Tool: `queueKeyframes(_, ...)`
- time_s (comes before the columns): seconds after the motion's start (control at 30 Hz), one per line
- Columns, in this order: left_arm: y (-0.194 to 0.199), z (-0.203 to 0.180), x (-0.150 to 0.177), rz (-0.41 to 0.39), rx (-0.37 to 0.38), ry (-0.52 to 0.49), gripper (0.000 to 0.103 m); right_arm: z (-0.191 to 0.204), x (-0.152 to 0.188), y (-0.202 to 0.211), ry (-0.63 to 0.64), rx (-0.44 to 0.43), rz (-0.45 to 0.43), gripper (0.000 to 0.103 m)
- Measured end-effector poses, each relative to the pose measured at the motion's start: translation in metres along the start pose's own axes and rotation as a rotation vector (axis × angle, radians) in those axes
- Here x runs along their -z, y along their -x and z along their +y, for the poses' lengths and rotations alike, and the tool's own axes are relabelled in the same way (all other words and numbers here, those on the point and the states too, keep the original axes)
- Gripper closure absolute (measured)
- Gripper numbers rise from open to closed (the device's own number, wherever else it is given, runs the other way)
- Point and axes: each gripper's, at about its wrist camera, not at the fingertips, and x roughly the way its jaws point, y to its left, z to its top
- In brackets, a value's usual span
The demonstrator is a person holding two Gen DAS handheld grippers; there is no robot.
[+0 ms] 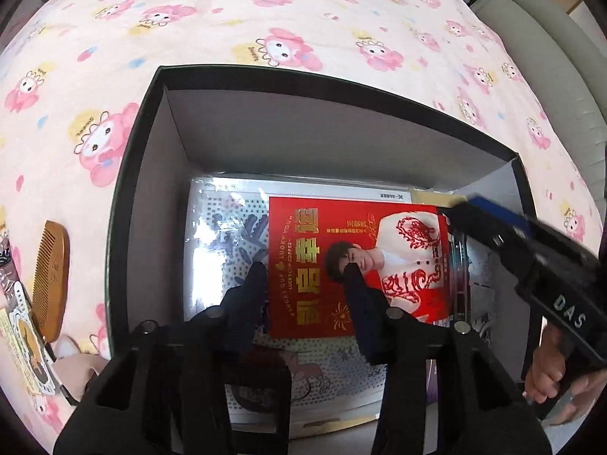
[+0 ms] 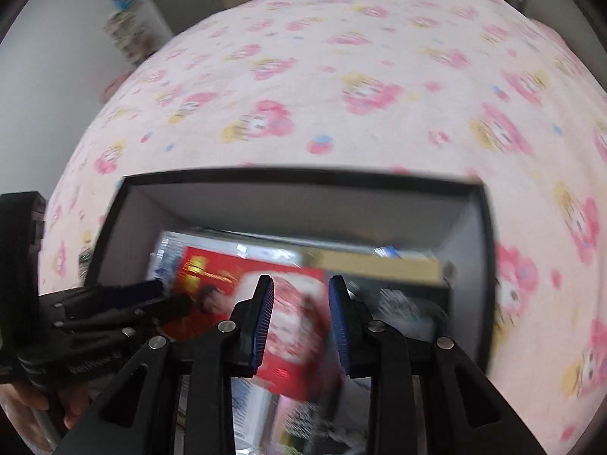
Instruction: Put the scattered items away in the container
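Over the black box [image 1: 129,204], left wrist view: left gripper [image 1: 305,269] parted about halfway, nothing clamped; red printed card [image 1: 356,261] lying loose inside, atop a glossy sheet [image 1: 216,235]. Right gripper [image 1: 459,204] reaching in from the right, grip not discernible. Counted: one box, one red card, one wooden comb [image 1: 51,276] left outside on the pink blanket [image 1: 265,19].

Right wrist view, blurred: right gripper [image 2: 301,316] partly parted, seemingly empty. Risk: card edge snagged and dragged out.

Pink cartoon-print blanket [image 1: 265,11] covers the bed, grey padded headboard [image 1: 550,57] at right, blurry cluttered shelf [image 2: 123,26] beyond.
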Motion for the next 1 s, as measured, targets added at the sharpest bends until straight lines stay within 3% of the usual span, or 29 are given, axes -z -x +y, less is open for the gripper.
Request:
queueKeyframes(0.1,-0.001,-0.004,0.001,0.009,-0.019,-0.041,0.064,0.008,0.000,-0.013,-0.003,-0.014,0.026,0.077)
queueKeyframes(0.27,-0.008,-0.022,-0.002,0.009,0.074,-0.051,0.064,0.001,0.014,-0.021,-0.020,0.020,0.076,0.077)
queueKeyframes(0.43,0.001,-0.028,0.012,-0.012,0.149,-0.062,0.065,0.004,0.022,-0.008,0.005,0.105,0.058,0.077)
queueKeyframes(0.53,0.007,-0.032,0.010,-0.016,0.126,-0.085,0.065,0.005,0.026,-0.015,0.049,0.133,0.076,0.076)
queueKeyframes(0.57,0.007,-0.033,0.010,-0.016,0.107,-0.090,0.065,0.006,0.027,-0.016,0.052,0.126,0.083,0.076)
queueKeyframes(0.63,0.005,-0.037,0.013,-0.014,0.103,-0.090,0.065,0.005,0.029,-0.022,0.019,0.033,0.134,0.076)
queueKeyframes(0.7,0.000,-0.037,0.016,-0.003,0.128,-0.089,0.065,0.007,0.031,-0.025,0.019,0.003,0.125,0.076)
queueKeyframes(0.8,0.000,-0.033,0.021,0.008,0.124,-0.094,0.065,0.001,0.029,-0.028,-0.033,-0.159,0.134,0.076)
queueKeyframes(0.83,-0.001,-0.034,0.022,0.016,0.126,-0.096,0.065,-0.004,0.029,-0.028,-0.067,-0.168,0.129,0.076)
queueKeyframes(0.9,-0.005,-0.048,0.020,0.021,0.146,-0.108,0.065,-0.010,0.027,-0.016,-0.082,-0.095,0.090,0.076)
queueKeyframes(1.0,-0.001,-0.059,0.023,0.030,0.201,-0.147,0.065,-0.009,0.021,0.013,-0.023,0.096,-0.011,0.076)
